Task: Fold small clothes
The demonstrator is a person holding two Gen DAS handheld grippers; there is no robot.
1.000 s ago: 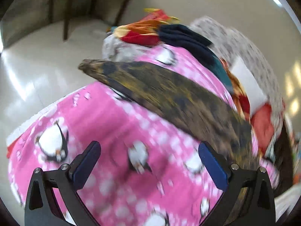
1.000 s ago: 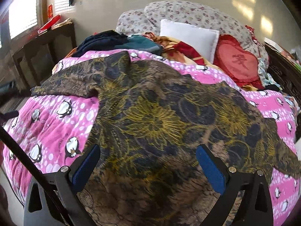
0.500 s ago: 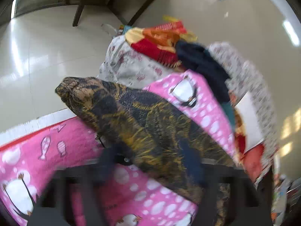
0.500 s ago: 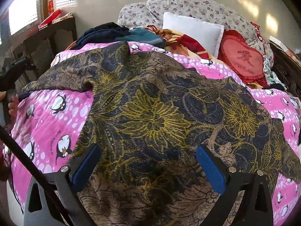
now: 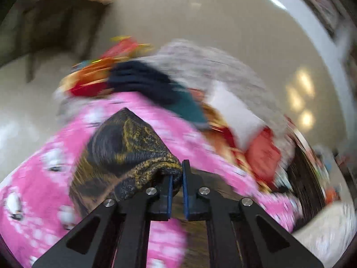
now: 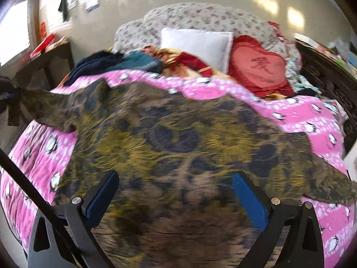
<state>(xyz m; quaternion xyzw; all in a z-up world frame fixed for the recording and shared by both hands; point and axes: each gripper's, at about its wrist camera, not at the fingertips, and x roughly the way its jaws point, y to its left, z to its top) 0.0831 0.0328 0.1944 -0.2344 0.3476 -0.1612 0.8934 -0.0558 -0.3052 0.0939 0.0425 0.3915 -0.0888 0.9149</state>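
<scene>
A dark shirt with a gold flower print lies spread over the pink penguin blanket on the bed. In the left wrist view my left gripper is shut on the end of the shirt's sleeve, which bunches up in front of the blue pads. In the right wrist view that sleeve is stretched out to the left, off the blanket. My right gripper is open and empty, its blue pads wide apart just above the shirt's lower body.
At the head of the bed lie a white pillow, a red heart cushion, a floral quilt and a heap of dark blue and teal clothes. A dark wooden table stands left of the bed.
My left gripper has gone from open above the blanket to shut on the sleeve end, pulling it out to the left. My right gripper has stayed open over the shirt.
</scene>
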